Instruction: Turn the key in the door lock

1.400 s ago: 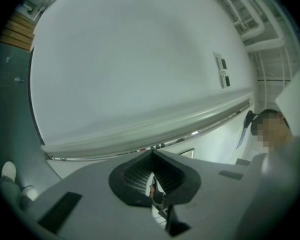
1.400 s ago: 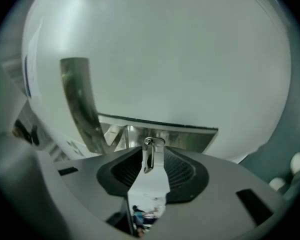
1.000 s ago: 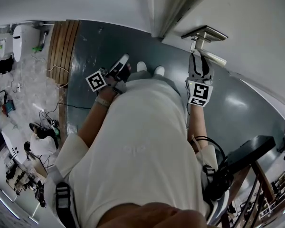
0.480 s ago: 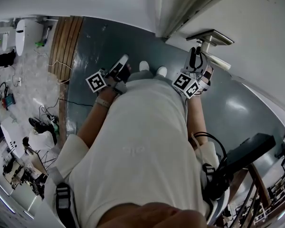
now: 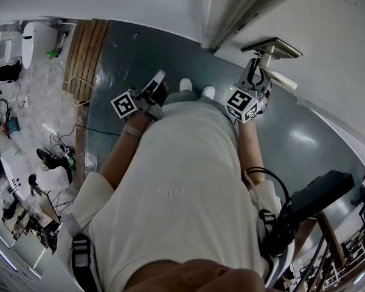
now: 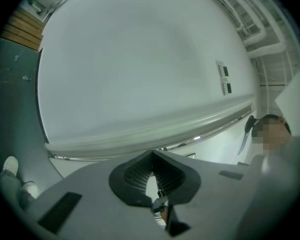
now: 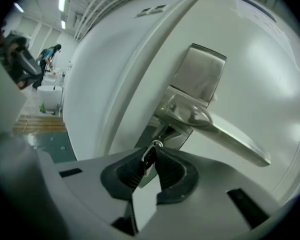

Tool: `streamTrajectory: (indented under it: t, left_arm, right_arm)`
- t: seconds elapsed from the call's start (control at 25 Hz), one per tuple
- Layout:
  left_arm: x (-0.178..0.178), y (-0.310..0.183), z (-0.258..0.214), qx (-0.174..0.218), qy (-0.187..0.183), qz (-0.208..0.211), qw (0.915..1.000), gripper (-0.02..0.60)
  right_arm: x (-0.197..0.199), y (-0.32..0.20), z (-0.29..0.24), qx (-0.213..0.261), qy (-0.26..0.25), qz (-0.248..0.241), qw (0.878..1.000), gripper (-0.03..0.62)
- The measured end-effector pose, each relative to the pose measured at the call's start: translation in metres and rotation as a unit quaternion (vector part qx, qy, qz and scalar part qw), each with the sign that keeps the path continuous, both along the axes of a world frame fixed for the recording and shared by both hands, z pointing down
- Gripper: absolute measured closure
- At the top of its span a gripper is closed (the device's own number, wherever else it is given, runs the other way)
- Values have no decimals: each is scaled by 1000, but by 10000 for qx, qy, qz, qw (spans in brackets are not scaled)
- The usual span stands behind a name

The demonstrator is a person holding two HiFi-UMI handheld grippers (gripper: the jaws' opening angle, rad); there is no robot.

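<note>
Metal key (image 7: 149, 156) pinched in the jaws, at silver lock (image 7: 197, 79) beneath lever handle (image 7: 225, 139)

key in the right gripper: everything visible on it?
Small silvery metal key: only its head shows, edge-on and upright, pinched between the black ribbed pads of the shut right gripper. It sits just below the lever handle. Its blade is hidden, so insertion depth cannot be told.
</note>
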State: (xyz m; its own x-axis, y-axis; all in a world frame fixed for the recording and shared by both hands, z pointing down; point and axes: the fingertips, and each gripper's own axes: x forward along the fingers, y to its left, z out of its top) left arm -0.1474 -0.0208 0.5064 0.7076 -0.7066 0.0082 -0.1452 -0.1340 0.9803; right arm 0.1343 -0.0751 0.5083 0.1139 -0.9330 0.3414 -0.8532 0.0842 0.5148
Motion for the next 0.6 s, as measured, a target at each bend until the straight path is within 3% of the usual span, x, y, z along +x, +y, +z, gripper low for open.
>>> streamTrajectory:
  t: [0.24,0.44,0.52,0.6]
  left_arm:
    - [2,-1,3,-26,26,10,10000,574]
    - [3,-2,3,-35,33,24,10000,574]
    - [3,-3,4,-46,36,29,10000,574]
    - [4,-3,4,-35,30,46,10000,574]
  right_arm:
    - [1,-2,4,-164,-923,79,9956,531]
    - [3,-1,9,-268,-2348,213,9714,531]
    - [4,0,11,-279,-3213,269,9462,534]
    - [5,0,12,-265,-4344,365,8996,543]
